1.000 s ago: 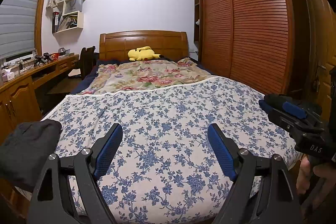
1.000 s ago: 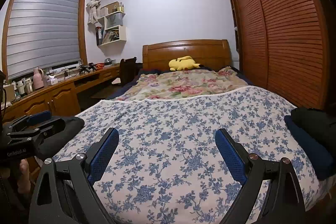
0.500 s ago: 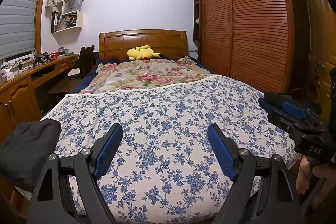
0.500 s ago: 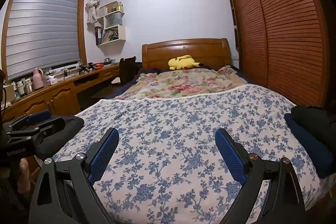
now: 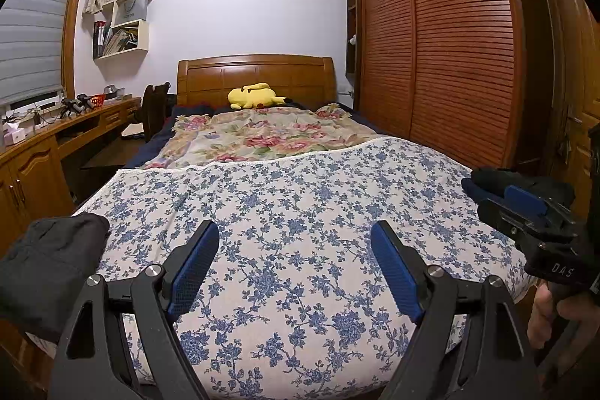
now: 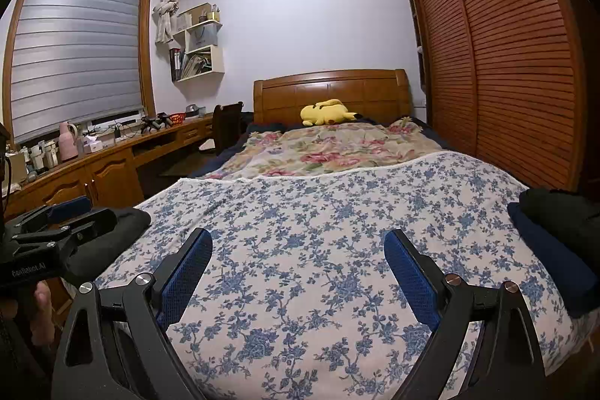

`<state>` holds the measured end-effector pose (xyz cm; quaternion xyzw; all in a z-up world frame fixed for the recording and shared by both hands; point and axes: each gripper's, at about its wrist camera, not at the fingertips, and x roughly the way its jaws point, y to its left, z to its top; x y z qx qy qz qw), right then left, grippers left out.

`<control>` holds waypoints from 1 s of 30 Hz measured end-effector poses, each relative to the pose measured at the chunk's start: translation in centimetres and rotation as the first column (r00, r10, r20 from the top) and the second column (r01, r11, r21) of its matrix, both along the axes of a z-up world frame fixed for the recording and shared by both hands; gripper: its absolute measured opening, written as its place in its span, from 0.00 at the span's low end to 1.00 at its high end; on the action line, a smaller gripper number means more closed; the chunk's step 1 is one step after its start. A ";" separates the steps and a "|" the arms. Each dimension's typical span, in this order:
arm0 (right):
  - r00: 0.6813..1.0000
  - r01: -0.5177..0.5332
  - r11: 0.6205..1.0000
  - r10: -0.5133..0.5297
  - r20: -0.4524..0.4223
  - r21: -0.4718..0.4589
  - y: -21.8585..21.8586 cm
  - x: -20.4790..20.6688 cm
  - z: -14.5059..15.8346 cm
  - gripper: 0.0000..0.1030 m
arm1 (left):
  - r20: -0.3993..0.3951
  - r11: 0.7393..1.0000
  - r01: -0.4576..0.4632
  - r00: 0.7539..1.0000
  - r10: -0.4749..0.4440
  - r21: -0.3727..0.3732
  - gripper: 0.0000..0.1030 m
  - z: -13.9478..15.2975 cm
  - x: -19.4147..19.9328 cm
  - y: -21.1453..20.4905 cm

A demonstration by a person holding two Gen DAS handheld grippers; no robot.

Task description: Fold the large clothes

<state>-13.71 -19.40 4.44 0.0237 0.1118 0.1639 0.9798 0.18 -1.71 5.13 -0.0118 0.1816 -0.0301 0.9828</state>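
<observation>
1. My left gripper (image 5: pixel 294 268) hangs over the near end of the bed (image 5: pixel 300 212), its blue-padded fingers (image 5: pixel 193 267) spread wide with nothing between them.
2. My right gripper (image 6: pixel 298 276) hangs just the same on its own side, fingers (image 6: pixel 410 282) spread apart and holding nothing, only the blue-flowered bedspread (image 6: pixel 318 231) showing in the gap.
3. From the left wrist view I see the right gripper (image 5: pixel 525 205) at the right edge, a hand (image 5: pixel 543 313) gripping its handle.
4. From the right wrist view the left gripper (image 6: pixel 56 223) shows at the left edge, lined up over a dark garment.
5. The clothes lie at the two near corners of the bed: a crumpled black garment (image 5: pixel 48 257) on the left corner, and on the right corner a folded navy piece (image 6: pixel 551 257) with a black piece (image 6: pixel 562 216) stacked on top of it.
6. Neither gripper touches any of the clothes.
7. Farther up the bed lies a rose-patterned quilt (image 5: pixel 262 137), and a yellow plush toy (image 5: pixel 255 96) rests against the wooden headboard (image 5: pixel 255 70).
8. A wooden table (image 6: pixel 112 156) runs along the left wall under the window blind (image 6: pixel 75 55); louvred wardrobe doors (image 5: pixel 450 44) fill the right wall.
</observation>
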 end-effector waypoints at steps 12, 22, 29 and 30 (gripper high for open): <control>1.000 0.000 1.000 0.000 0.001 0.001 0.0 0.0 0.0 0.91 | 0.001 1.000 -0.001 1.000 0.001 -0.001 0.81 0.1 0.0 0.0; 1.000 -0.003 1.000 0.003 0.000 0.004 0.0 0.1 0.0 0.91 | 0.000 1.000 0.000 1.000 0.000 0.000 0.81 0.1 -0.1 0.0; 1.000 -0.003 1.000 0.003 0.000 0.005 0.0 0.2 -0.1 0.91 | 0.000 1.000 0.000 1.000 0.000 0.002 0.81 0.1 -0.1 0.0; 1.000 -0.004 1.000 0.004 0.000 0.005 0.0 0.2 -0.1 0.91 | 0.000 1.000 0.000 1.000 0.000 0.001 0.81 0.1 -0.1 0.0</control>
